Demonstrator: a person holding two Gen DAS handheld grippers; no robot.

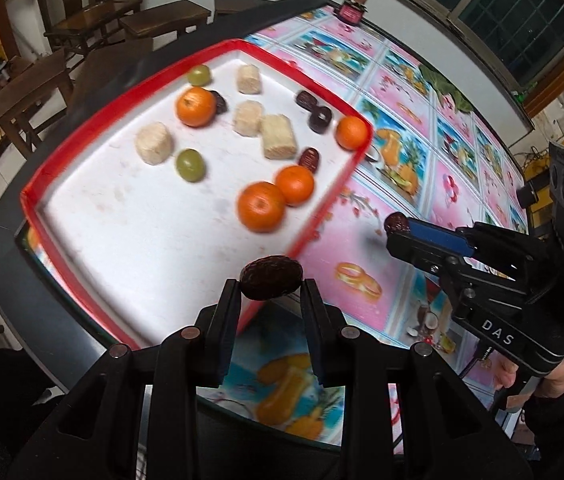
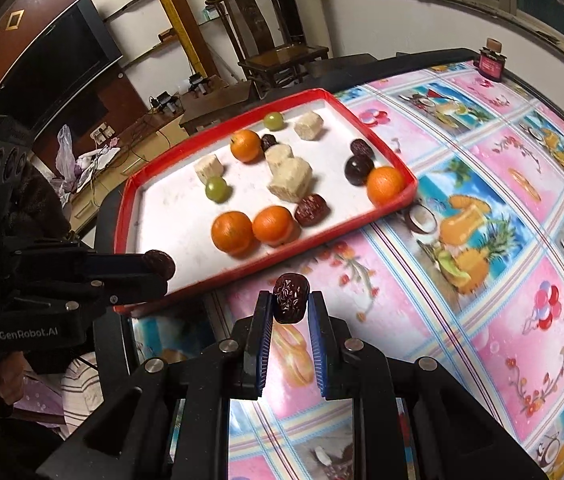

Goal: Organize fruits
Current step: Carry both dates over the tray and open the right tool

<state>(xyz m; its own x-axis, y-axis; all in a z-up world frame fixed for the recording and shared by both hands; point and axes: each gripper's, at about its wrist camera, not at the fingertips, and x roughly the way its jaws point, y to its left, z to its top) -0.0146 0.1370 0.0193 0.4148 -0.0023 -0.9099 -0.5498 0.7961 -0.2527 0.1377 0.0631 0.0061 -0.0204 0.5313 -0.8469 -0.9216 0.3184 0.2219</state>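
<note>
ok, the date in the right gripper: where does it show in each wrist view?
Left wrist view: date at right of centre, at the tip of the right gripper, over the tablecloth beyond the tray's corner.
Right wrist view: same date at lower centre, pinched between the blue pads.
Shared landmark: the red tray, left of the date in both views.

The left wrist view looks down from close above the red tray's (image 1: 154, 68) near corner, facing 12 o'clock across it. The right wrist view sits over the fruit-print tablecloth (image 2: 481, 280), facing 11 o'clock toward that tray. Both share the tray, the cloth and the far jar (image 1: 351, 10).
</note>
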